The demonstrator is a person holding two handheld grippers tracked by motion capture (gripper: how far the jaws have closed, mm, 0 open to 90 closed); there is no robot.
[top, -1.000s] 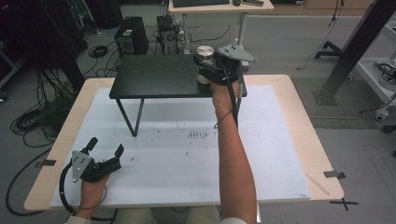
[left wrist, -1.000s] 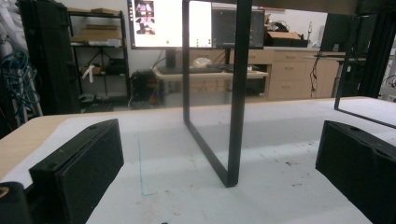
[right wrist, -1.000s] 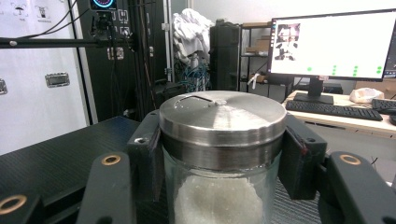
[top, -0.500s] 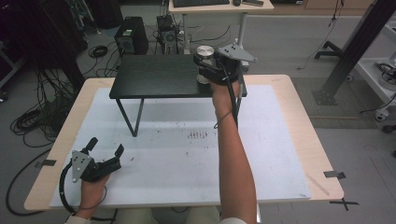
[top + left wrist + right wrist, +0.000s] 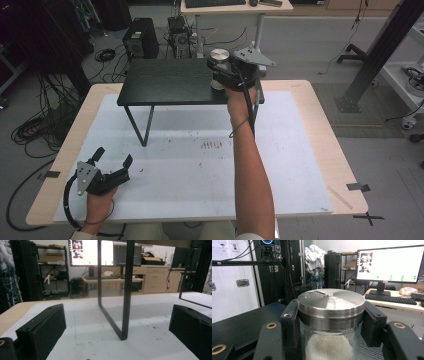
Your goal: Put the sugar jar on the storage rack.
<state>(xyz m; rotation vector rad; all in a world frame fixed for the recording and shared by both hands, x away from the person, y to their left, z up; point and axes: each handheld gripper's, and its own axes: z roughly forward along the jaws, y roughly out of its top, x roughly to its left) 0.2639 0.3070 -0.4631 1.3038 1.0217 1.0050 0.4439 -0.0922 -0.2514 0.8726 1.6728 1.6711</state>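
Tongs in my right hand (image 5: 223,75) are pinching a glass jar (image 5: 331,340) with a brushed metal lid (image 5: 331,302), one black pad pressed against each side of it just below the lid, so the jar sits squarely between the jaws. White grainy stuff (image 5: 329,347) fills the glass. In the high view the jar (image 5: 218,67) stands on a small black stand (image 5: 165,82) near that stand's right far corner, and the stand itself sits at the far edge of the tabletop (image 5: 310,150), roughly in the middle of that edge. My right forearm (image 5: 247,165) stretches from the near edge across the white mat (image 5: 190,165) up to it. The tongs in my left hand (image 5: 112,162) rest low on the mat near the tabletop's left near corner, jaws spread wide with nothing between them, well apart from the jar. Looking along those left jaws, I see one thin black leg (image 5: 126,290) of the stand planted on the mat ahead.
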